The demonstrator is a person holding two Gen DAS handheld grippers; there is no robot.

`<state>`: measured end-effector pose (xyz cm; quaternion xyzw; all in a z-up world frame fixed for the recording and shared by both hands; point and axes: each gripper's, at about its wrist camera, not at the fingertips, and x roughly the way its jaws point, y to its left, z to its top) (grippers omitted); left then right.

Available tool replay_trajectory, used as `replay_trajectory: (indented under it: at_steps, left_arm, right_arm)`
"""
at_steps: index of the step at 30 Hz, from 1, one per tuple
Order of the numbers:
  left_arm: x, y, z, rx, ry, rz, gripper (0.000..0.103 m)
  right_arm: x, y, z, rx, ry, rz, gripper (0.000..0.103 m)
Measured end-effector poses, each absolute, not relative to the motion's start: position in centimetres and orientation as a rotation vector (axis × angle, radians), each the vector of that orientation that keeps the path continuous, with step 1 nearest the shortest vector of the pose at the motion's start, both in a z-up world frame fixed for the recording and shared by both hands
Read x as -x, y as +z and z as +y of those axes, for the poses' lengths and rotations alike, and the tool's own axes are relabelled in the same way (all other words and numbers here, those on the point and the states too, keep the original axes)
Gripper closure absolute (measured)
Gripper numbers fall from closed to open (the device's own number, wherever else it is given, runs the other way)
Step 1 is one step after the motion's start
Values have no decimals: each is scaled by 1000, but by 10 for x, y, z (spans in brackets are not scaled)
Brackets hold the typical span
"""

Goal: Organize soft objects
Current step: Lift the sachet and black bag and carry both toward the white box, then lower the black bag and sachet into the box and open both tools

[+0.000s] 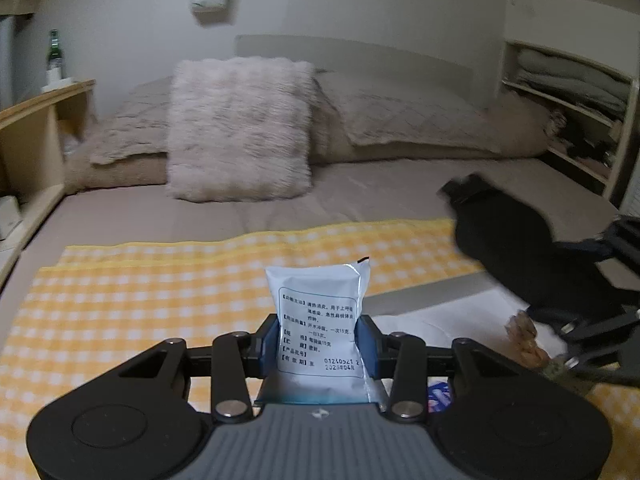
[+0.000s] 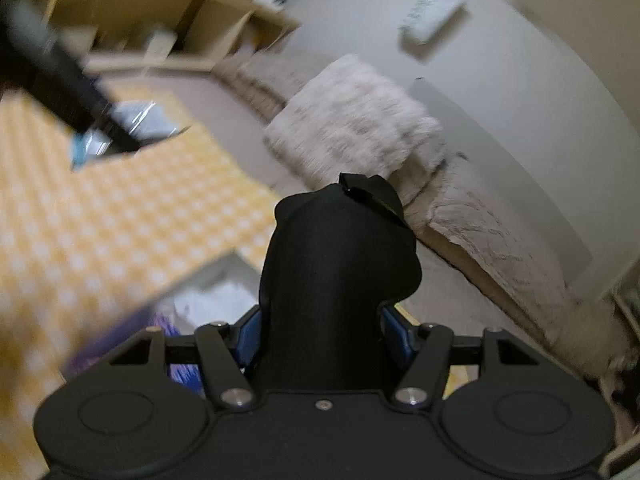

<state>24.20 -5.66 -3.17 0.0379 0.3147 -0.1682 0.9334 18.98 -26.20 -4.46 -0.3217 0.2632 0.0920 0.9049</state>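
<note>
Left gripper (image 1: 320,344) is clamped on a white packet (image 1: 320,320), held up over the yellow checked cloth (image 1: 140,300) on the bed; right gripper (image 2: 320,336) is squeezing a black fabric bundle (image 2: 336,272) above the same cloth

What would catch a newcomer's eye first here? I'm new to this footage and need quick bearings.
The white printed sachet stands upright, clamped in the left gripper above the yellow checked cloth on the bed. The right gripper is closed on a bulky black pouch that fills the middle of its view. Behind both, a fluffy pale pillow leans at the head of the bed.
</note>
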Motion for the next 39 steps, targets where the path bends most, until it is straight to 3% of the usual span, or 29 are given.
replay_trajectory:
  at_steps: [15,16,18,19,25,27,35,39]
  left_arm:
    - [-286,-83,-107,-135,-523,764,60]
    - [-289,-86,-108,-136,-521,772,60]
    - [-297,-92,-109,-132,-518,786,60]
    - [-300,-95,-111,-131,-518,792,60]
    - [-314,-107,-127,-114,-540,824,60]
    - [-315,-110,-134,-108,-553,828,60]
    - [-316,-116,-161,-99,-581,833,60]
    - [-317,-118,-171,-111,-598,831,60]
  right_arm:
    - [-249,-129,-255,875,473,615,35]
    - [-254,-130,-258,848,486,639,32]
    - [-263,-128,-266,757,472,676,8]
    - [-265,-126,-272,717,440,676,7]
    - [-270,-108,-316,489,425,782,14]
    - [-267,-108,-323,429,465,833,21]
    - [-253,-156,-318,748,286,931,30]
    - [-260,-146,-342,691,83,886,31]
